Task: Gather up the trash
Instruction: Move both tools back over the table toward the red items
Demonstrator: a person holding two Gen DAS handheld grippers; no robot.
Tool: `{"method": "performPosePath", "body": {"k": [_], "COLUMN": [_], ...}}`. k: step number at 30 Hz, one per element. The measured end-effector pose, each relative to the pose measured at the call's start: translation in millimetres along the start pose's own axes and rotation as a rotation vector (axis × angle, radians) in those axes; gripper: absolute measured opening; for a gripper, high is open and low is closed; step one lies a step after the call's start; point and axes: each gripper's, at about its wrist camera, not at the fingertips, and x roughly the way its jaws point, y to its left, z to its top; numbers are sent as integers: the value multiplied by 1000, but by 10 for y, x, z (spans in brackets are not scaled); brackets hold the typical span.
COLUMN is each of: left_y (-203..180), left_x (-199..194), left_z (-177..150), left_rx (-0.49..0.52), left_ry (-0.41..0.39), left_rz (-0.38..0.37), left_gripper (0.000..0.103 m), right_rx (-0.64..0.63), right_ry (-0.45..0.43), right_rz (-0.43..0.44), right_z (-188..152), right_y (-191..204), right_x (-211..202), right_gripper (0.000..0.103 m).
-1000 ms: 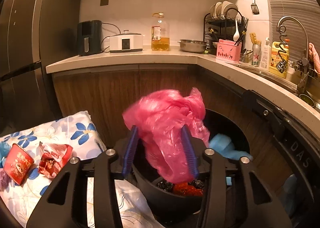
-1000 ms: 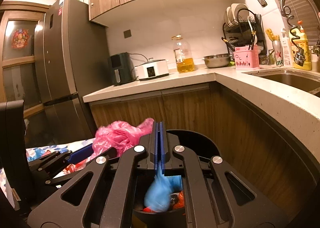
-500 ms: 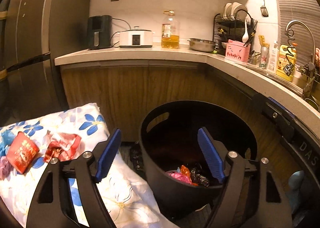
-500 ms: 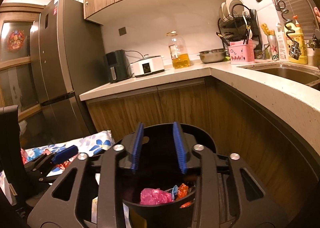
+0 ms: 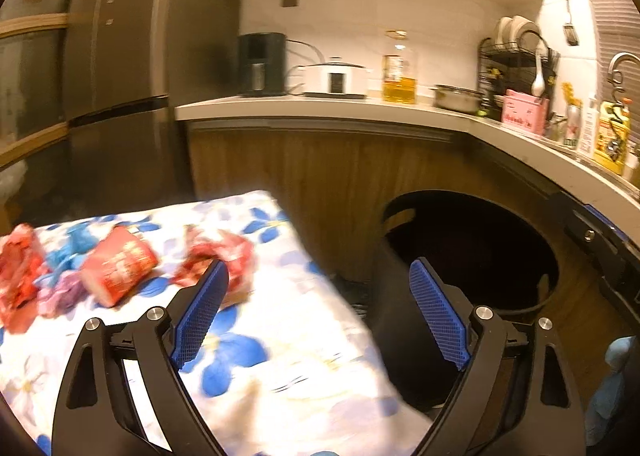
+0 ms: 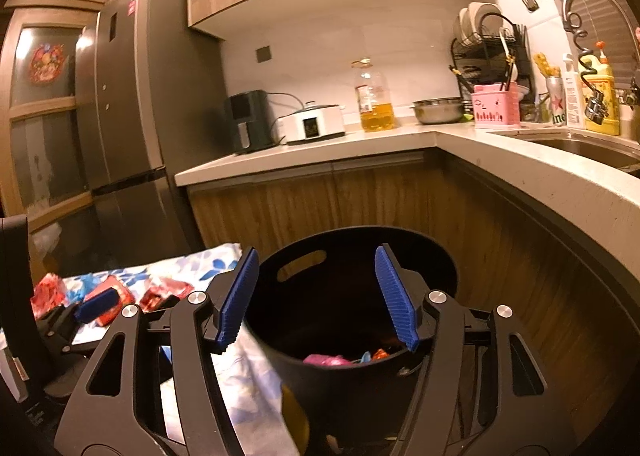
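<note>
A black trash bin [image 6: 432, 256] stands by the wooden cabinets, holding a pink bag [image 6: 326, 360] and other scraps. My right gripper [image 6: 316, 292] is open and empty above the bin's near rim. My left gripper [image 5: 320, 312] is open and empty, over the edge of a floral cloth [image 5: 280, 356], left of the bin [image 5: 512, 308]. On the cloth lie a red packet [image 5: 118, 270], a crumpled red wrapper [image 5: 224, 254] just beyond the left finger, another red wrapper [image 5: 18, 268] and purple scraps [image 5: 60, 292]. The wrappers also show in the right wrist view [image 6: 108, 298].
A countertop [image 6: 320, 152] runs behind with an air fryer [image 6: 248, 120], cooker, oil bottle [image 6: 374, 96], bowl, dish rack and sink [image 6: 580, 144]. A fridge [image 6: 132, 116] stands at the left. Something light blue [image 5: 612, 396] shows at the left view's right edge.
Both grippers released their bags into the bin and opened. My left gripper has swung left from over the bin toward the cloth with the wrappers. My right gripper opened wider.
</note>
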Motion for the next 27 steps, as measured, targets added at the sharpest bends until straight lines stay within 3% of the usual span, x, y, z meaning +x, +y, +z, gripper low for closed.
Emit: {"method": "performPosePath", "body": {"k": [12, 27], "left_y": [856, 1897], "left_x": [-361, -742], "left_z": [-260, -457], "left_rx": [-88, -192], "left_ry": [-11, -18], "left_rz": [242, 436], "left_gripper": [88, 88], "right_rx": [-14, -72], "right_ry": [59, 119], "right_rz": [106, 251], "right_z": [-230, -463], "right_y": [518, 1421], "right_x": [-48, -8], "right_gripper": [60, 60]}}
